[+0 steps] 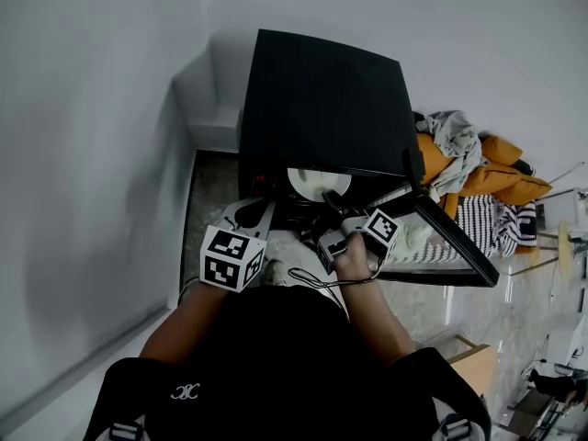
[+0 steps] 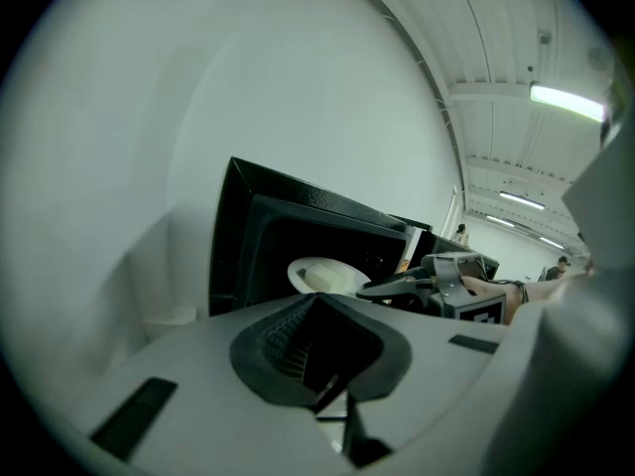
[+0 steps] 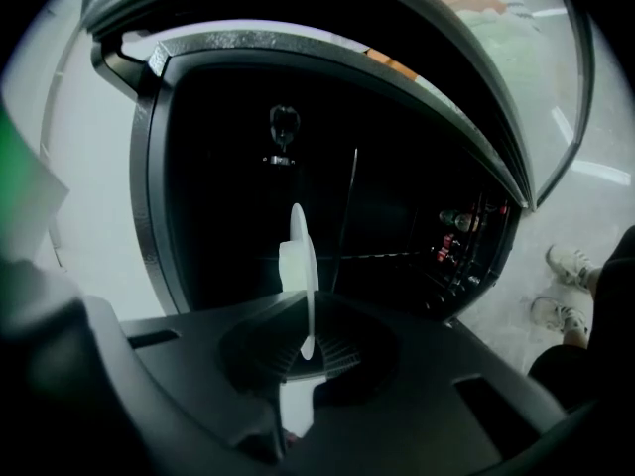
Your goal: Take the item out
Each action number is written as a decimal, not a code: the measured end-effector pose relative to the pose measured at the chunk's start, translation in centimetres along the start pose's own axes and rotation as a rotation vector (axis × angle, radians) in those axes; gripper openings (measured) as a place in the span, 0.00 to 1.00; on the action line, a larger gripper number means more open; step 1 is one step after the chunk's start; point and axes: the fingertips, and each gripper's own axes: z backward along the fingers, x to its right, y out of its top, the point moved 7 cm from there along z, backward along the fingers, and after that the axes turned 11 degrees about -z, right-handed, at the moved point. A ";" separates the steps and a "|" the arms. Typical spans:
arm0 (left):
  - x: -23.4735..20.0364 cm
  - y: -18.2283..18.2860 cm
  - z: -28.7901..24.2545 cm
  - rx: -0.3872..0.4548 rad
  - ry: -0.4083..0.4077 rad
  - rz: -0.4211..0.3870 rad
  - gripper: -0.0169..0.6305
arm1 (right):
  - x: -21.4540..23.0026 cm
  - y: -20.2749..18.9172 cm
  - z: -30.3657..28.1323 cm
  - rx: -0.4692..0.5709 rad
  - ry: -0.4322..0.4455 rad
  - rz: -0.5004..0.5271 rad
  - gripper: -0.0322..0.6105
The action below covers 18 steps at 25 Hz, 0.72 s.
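orange cushions point(image 1: 514, 186) by the wall | grey cloth point(image 1: 452, 134) lies on them | striped cloth point(image 1: 501, 223) just beside | brown box point(image 1: 473, 361) on the floor

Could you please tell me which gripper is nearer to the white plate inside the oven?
Right. The right gripper is clamped on the rim of the white plate at the mouth of the oven; the left gripper hangs outside, shut and empty.

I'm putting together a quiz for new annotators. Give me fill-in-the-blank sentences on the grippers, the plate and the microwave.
1. The right gripper grips the white plate by its ____.
2. The plate sits ____ the black microwave.
3. The microwave's door is ____.
4. The left gripper, jaws together, holds ____.

Missing words: rim; inside; open; nothing.
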 end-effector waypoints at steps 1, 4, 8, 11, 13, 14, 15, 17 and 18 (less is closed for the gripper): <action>0.1 0.1 0.0 0.000 -0.002 0.000 0.03 | 0.0 -0.1 0.3 -0.002 0.003 -0.005 0.08; 0.2 0.0 -0.1 -0.003 -0.010 0.000 0.03 | 0.0 -0.3 1.2 -0.009 0.008 -0.004 0.08; 0.4 0.0 -0.3 -0.007 -0.021 0.000 0.03 | -0.2 -0.8 2.3 -0.021 0.021 0.000 0.08; 0.4 -0.2 -0.5 -0.009 -0.032 -0.001 0.03 | 0.0 -1.3 3.1 -0.028 0.020 0.006 0.08; 0.4 -0.2 -0.7 -0.010 -0.040 -0.003 0.03 | 0.2 -1.5 3.6 -0.033 0.015 0.009 0.08; 0.4 -0.2 -0.7 -0.010 -0.044 -0.004 0.03 | 0.3 -1.6 3.8 -0.033 0.014 0.009 0.08; 0.3 -0.1 -0.8 -0.010 -0.047 -0.006 0.03 | 0.3 -1.8 4.1 -0.032 0.014 0.007 0.08; 0.2 0.0 -0.8 -0.012 -0.052 -0.008 0.03 | 0.4 -2.1 4.6 -0.029 0.014 0.001 0.08; 0.1 0.1 -0.8 -0.012 -0.055 -0.009 0.03 | 0.5 -2.3 4.8 -0.029 0.012 -0.004 0.08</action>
